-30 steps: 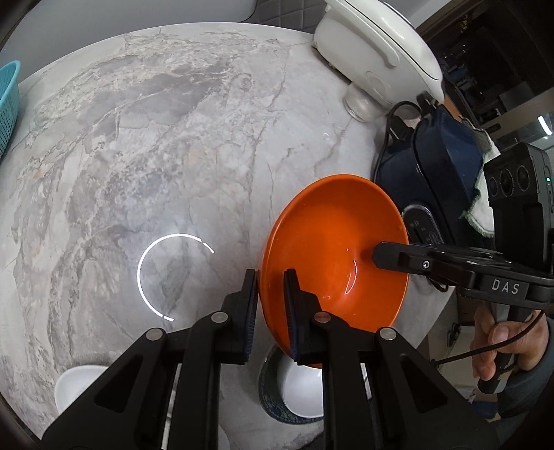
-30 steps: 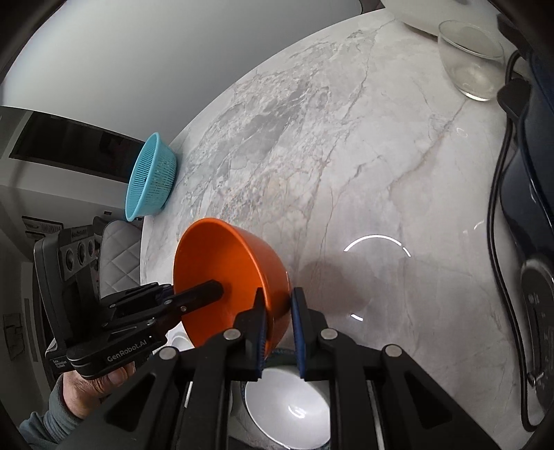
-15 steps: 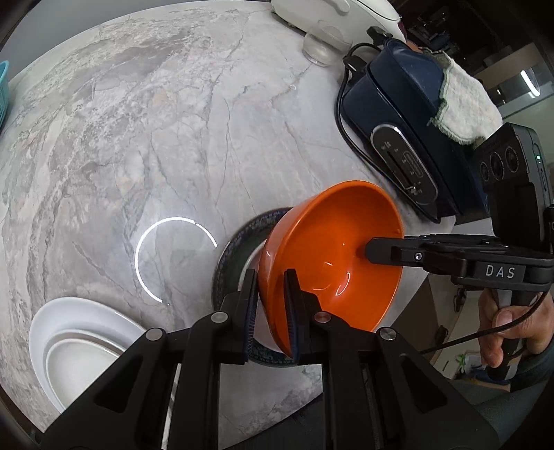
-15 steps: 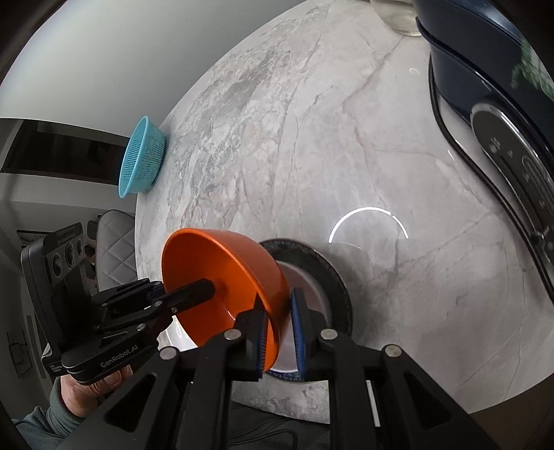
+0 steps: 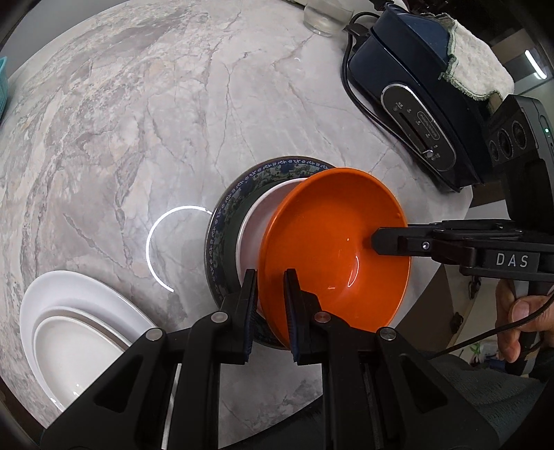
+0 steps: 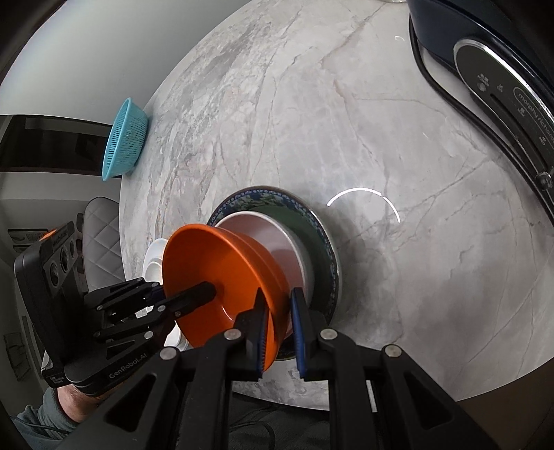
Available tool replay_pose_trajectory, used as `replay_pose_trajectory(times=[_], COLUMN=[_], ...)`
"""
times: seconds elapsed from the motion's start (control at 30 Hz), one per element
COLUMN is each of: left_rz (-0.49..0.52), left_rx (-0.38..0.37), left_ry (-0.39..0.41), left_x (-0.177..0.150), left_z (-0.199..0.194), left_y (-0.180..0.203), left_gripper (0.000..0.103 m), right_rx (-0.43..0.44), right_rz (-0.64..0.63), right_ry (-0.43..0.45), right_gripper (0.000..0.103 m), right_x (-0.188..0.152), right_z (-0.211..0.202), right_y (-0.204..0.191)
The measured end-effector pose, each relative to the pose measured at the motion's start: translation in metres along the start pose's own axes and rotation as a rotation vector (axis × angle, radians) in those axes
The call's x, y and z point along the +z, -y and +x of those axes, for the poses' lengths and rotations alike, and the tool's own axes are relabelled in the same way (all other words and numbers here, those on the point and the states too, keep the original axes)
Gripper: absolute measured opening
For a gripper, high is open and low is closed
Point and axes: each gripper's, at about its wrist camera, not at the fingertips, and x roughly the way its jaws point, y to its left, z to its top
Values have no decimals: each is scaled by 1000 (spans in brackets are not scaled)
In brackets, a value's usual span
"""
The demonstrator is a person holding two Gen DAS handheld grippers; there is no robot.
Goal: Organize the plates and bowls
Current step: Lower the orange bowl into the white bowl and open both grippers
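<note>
Grey-veined marble tabletop (image 5: pixel 173 104), pale wall (image 6: pixel 104 41), quilted grey chair back (image 6: pixel 100 239), ring-light reflection (image 6: pixel 363 202)

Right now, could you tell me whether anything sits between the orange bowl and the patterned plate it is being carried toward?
Yes. A white bowl already sits on the patterned plate, directly under the tilted orange bowl. Both the left hand-held gripper and the right hand-held gripper clamp the orange bowl's rim. Nothing else visible stands in the way.

One orange bowl (image 5: pixel 334 252), one blue-patterned plate (image 5: pixel 225 221) with one white bowl (image 5: pixel 256 221) in it, two stacked white dishes (image 5: pixel 69 322) (nested, I think), one teal basket (image 6: pixel 124 138), one glass (image 5: pixel 322 20), two grippers.
</note>
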Motion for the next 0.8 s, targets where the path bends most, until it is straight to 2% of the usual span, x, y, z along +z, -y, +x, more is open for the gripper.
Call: replay_pose_trajectory(times=[0.33, 0.5, 0.53, 0.6, 0.63, 0.67, 0.8], left_rz=[-29, -42, -41, -36, -35, -39, -47], left_rx=[-4, -20, -21, -10, -7, -7, -2], left_ry=[15, 31, 35, 40, 43, 47, 44], left_x=[2, 3, 3, 4, 4, 4, 4], left_z=[0, -4, -5, -7, -7, -7, -7], left_y=[-5, -7, -6, -4, -4, -5, -7], left_gripper=[15, 22, 25, 43, 61, 64, 64], right_rx=[-46, -64, -69, -78, -80, -83, -98], right_rz=[-29, -41, -45, -49, -52, -54, -69], right_ry=[-7, -12, -13, -13, -14, -15, -16], right_gripper=[14, 14, 14, 14, 14, 14, 14], right_x=[3, 4, 4, 5, 5, 5, 7], right_z=[4, 5, 5, 5, 5, 5, 5], right_y=[1, 1, 1, 1, 1, 1, -1])
